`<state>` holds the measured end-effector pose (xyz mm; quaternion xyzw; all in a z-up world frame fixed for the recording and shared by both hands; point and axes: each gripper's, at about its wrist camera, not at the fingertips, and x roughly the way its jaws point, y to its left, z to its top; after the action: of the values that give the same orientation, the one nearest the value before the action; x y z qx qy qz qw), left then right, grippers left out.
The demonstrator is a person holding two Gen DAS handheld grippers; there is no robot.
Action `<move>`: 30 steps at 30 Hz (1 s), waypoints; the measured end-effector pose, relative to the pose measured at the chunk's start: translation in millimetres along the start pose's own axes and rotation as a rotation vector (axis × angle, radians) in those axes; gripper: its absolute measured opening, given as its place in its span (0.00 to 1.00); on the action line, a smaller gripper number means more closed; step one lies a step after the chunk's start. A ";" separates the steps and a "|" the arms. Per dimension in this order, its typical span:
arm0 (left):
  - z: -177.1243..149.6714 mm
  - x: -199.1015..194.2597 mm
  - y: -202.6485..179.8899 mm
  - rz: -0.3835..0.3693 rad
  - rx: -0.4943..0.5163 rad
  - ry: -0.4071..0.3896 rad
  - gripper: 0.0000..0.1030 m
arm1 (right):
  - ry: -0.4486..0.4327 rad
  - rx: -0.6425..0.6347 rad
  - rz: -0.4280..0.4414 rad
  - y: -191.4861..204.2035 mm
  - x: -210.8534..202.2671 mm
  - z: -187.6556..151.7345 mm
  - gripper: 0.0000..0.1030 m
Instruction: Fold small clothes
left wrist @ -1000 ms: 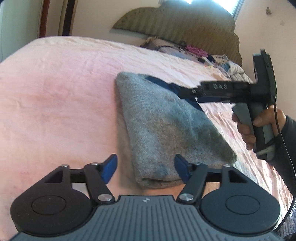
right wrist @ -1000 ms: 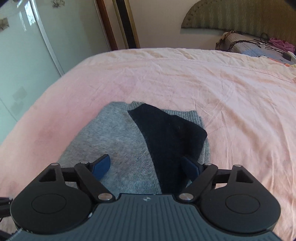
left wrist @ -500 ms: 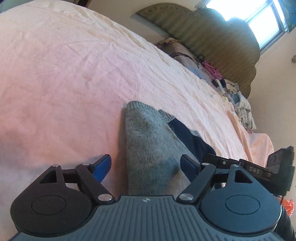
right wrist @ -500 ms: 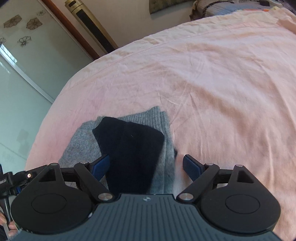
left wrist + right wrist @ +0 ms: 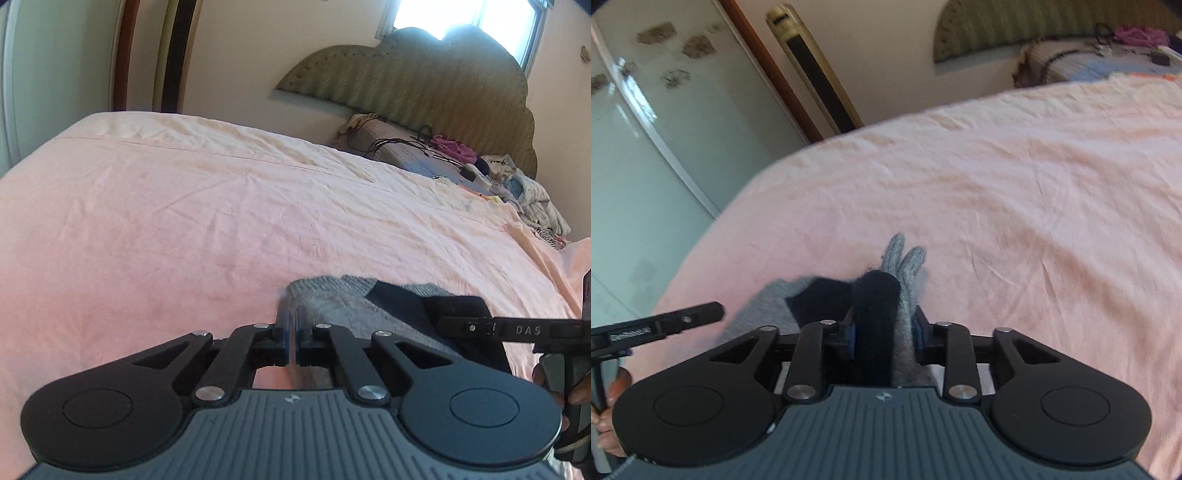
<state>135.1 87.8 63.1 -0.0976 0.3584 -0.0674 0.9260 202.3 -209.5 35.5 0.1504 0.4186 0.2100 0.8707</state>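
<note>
A small grey knit garment with a dark navy panel lies on the pink bed sheet. My left gripper is shut on its left edge, the jaws pressed together with thin fabric between them. My right gripper is shut on a bunched fold of the grey and navy garment, which stands up between its jaws. The right gripper also shows in the left wrist view, over the navy part. The left gripper shows in the right wrist view at the left.
A padded headboard stands at the far end, with a pile of clothes and cables below it. A glass wardrobe door is on the left. Open pink sheet stretches beyond the garment.
Both grippers have closed: the left on the garment's left edge, the right on the grey and navy fold. Both have dropped closer to the garment.
</note>
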 end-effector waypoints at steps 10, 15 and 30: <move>-167.0 -133.1 -74.1 -0.022 0.608 -0.208 0.94 | -0.015 0.032 0.151 -14.1 -114.6 -59.8 0.65; -179.1 -117.8 -80.8 0.022 0.596 -0.123 0.84 | 0.049 -0.037 0.167 2.3 -118.2 -81.4 0.62; -175.9 -109.3 -58.8 0.061 0.505 -0.063 0.08 | 0.144 -0.100 0.126 -0.6 -99.8 -109.8 0.07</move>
<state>-67.5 28.6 20.3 0.1457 0.3040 -0.1239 0.9333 59.5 -249.6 35.3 0.1171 0.4586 0.2953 0.8299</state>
